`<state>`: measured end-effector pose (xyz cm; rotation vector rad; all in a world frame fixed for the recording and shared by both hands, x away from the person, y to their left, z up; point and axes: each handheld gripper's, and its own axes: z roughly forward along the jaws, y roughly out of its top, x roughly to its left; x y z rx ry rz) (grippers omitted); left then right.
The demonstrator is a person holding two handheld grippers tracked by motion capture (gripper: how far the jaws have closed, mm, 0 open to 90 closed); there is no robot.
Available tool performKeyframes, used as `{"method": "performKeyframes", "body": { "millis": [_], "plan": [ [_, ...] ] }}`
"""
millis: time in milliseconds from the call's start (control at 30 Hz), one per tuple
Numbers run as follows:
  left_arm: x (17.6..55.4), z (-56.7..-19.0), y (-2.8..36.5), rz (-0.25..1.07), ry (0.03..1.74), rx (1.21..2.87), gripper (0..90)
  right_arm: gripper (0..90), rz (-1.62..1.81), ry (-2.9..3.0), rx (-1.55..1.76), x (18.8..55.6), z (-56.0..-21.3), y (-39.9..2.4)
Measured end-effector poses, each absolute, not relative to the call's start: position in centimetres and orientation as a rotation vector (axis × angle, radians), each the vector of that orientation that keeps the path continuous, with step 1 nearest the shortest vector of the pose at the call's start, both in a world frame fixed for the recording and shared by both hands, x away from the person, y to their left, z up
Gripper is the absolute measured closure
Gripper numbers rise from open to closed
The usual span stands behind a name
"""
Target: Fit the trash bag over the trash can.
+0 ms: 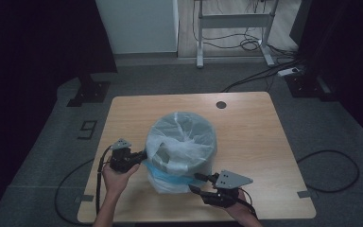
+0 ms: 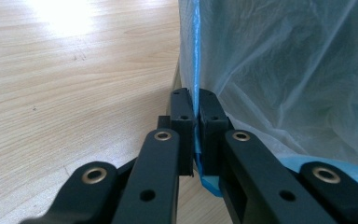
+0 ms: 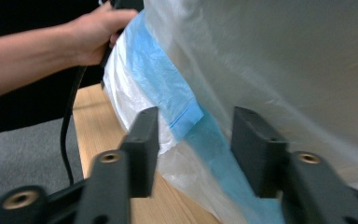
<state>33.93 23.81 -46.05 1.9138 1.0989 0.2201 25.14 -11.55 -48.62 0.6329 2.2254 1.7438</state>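
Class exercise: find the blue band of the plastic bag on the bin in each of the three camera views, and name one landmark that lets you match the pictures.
High view: the blue band runs low across the bag's near side, between the two grippers.
Left gripper view: it rises as a thin vertical edge, pinched by the left gripper.
Right gripper view: it runs diagonally between the open jaws of the right gripper.
Shared landmark: the wooden table.

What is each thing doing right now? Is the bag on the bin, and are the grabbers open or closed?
Bin: upright on the table, lined with the bag.
Bag: see-through, folded over the bin's rim, its blue band hanging outside.
Left gripper: shut, pinching the blue band.
Right gripper: open, jaws apart with the blue band between them, not pressing on it.
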Motion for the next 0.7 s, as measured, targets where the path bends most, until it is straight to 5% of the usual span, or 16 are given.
{"method": "performKeyframes", "body": {
  "millis": [200, 700],
  "plan": [
    [34.0, -46.3, 23.9, 0.215, 1.103, 1.916, 86.9, 89.0, 1.728, 2.275, 0.601, 25.4, -49.8, -10.9],
    [34.0, -47.6, 24.2, 0.171, 1.141, 1.946, 84.6, 89.1, 1.602, 2.389, 0.745, 26.7, -53.6, -10.7]
  ]
}}
